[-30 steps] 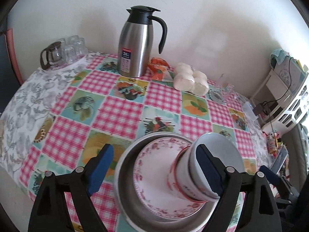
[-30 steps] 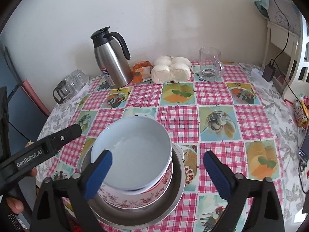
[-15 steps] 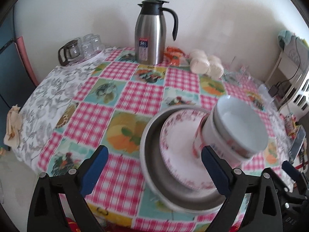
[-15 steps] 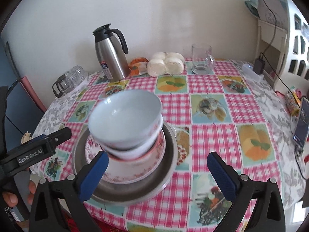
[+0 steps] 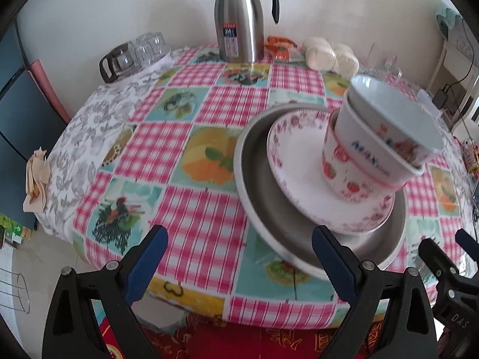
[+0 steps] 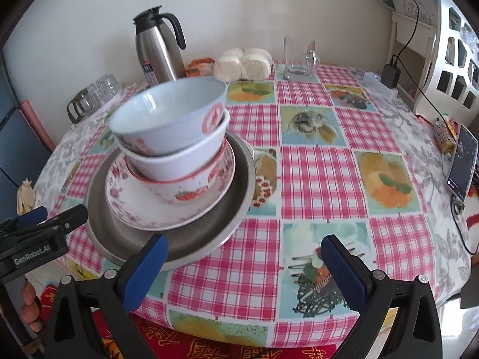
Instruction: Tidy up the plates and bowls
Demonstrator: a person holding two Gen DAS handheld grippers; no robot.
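A stack stands on the checked tablecloth: a steel plate at the bottom, a floral plate on it, then three nested bowls, strawberry-patterned, white and pale blue on top. My left gripper is open and empty at the near table edge, left of the stack. My right gripper is open and empty, just right of the stack's near rim. The left gripper also shows in the right wrist view.
A steel thermos jug, steamed buns, a glass mug and glass cups stand at the back. A phone lies at the right edge. A white shelf stands right.
Both grippers have pulled back toward me and away from the stack. The stack has stayed in place on the table.
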